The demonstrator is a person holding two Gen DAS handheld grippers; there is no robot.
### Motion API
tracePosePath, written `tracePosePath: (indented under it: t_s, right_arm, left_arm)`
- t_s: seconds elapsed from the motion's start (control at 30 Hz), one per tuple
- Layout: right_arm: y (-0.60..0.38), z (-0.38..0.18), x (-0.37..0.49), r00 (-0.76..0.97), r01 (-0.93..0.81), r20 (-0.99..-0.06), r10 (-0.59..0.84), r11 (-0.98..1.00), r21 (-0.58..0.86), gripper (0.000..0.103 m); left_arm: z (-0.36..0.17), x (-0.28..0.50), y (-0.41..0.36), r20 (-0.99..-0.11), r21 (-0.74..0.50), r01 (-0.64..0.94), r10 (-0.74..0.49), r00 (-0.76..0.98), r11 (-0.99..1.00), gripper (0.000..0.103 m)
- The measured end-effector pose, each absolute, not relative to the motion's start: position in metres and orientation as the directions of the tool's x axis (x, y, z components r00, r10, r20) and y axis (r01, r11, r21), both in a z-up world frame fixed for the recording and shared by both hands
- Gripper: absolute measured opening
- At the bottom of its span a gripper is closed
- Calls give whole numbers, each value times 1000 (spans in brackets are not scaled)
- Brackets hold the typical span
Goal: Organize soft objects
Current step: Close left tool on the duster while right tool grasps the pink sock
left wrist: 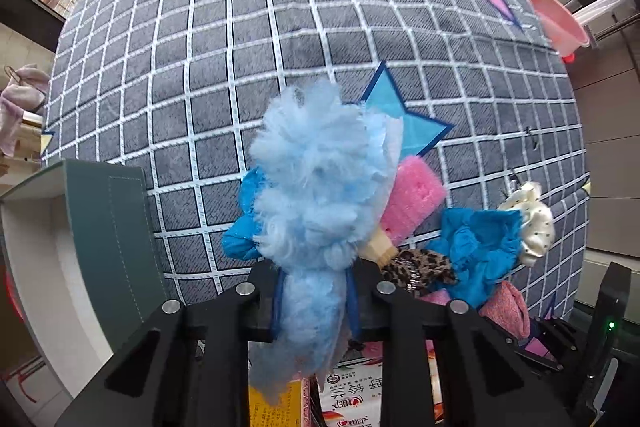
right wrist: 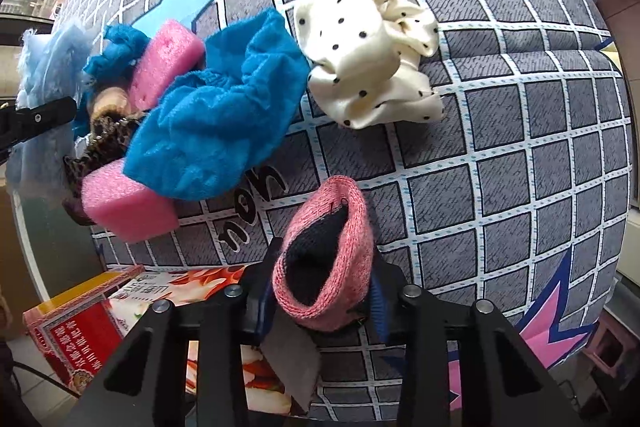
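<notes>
Counting two pink sponges [right wrist: 130, 205]; one duster [left wrist: 316, 179].

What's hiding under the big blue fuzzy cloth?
Under the blue fuzzy cloth peek two pink sponges and a leopard-print scrunchie. Anything deeper beneath is covered.

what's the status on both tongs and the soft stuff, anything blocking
Left tongs shut on light blue fluffy duster. Right tongs shut on pink knit cuff. Blue scrunchie, polka-dot scrunchie, pink sponges loose on the checked cloth. Nothing blocking.
</notes>
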State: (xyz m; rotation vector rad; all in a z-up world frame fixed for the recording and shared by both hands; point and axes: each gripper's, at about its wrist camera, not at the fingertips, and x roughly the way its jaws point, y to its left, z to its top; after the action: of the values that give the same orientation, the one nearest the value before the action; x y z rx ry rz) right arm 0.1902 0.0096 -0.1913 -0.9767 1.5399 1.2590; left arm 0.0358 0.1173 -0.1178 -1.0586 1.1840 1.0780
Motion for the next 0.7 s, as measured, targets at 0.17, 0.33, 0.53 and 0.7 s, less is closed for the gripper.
tracePosePath:
  t_s: [0.17,0.33,0.53,0.7]
  right_arm:
    - [11,-179,197,-300,-939,-954,-12,182,293,40]
    - [-3,-170,215,-304,-934,-953,9,193,300,40]
    - [-3,-156,242,-314,-932,-949,13,189,311,40]
    - [-5,-148,248,-320,-929,-947,24,186,319,40]
  left_arm:
    - [-103,41,115,-992,-59,-979,96,79,194,26]
    - [-92,44,106,-989,-66,-975,118,92,210,26]
    - [-82,49,100,-989,-65,-973,114,92,221,26]
    - [-73,49,93,-989,-72,-976,109,96,207,26]
